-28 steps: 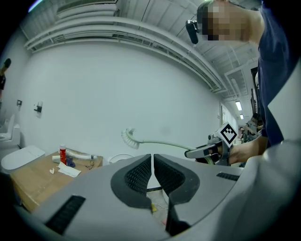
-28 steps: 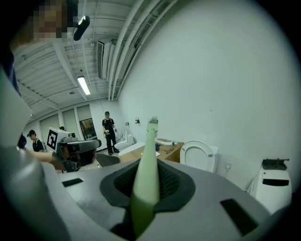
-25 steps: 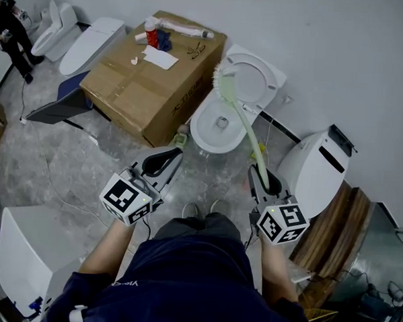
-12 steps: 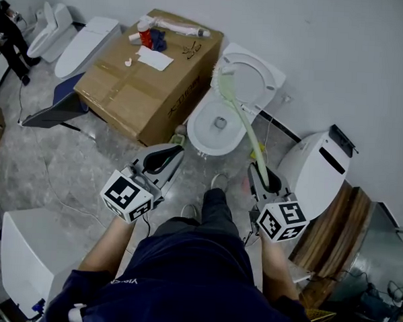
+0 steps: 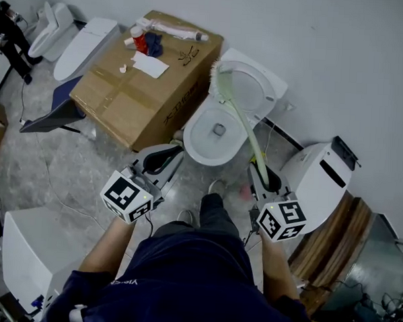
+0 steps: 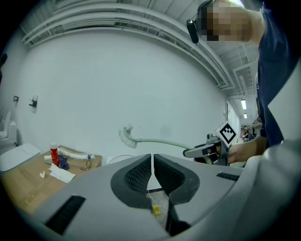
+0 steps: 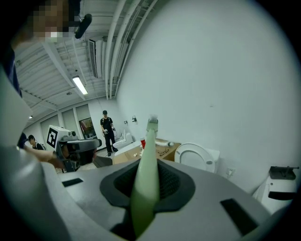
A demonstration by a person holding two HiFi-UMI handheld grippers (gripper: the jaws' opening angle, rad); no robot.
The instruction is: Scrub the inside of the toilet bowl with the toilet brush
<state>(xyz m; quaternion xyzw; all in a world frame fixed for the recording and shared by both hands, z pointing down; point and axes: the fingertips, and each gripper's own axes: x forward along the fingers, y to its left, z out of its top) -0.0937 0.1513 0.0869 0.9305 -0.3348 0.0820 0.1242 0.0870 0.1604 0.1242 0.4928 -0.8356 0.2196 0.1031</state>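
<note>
While the left gripper (image 6: 152, 170) is held low over the grey floor (image 5: 73, 164), its jaws are seen pressed together with nothing between them. Farther left, a cardboard box (image 5: 134, 96) is stood against the wall, and a red bottle (image 5: 136, 38) and a sheet of paper (image 5: 151, 65) are laid on its top. Just beside the box's right end, the toilet (image 5: 193, 135) is placed, its white bowl open and its lid (image 5: 259, 93) raised against the wall.

The brush (image 7: 146, 174) is held in the air and not in the bowl. A long, pale green handle is shown, slightly curved and widening toward the gripped end, with a small head of white bristles (image 5: 217, 73) at the far end. In the head view the handle is seen crossing the bowl's right rim, and the bristles are set against the lid's left edge. The wide end of the handle is clamped between the jaws of the right gripper (image 5: 264, 178), which is held just right of the bowl. Farther right, another white fixture (image 5: 318, 176) is stood near the wall.
</note>
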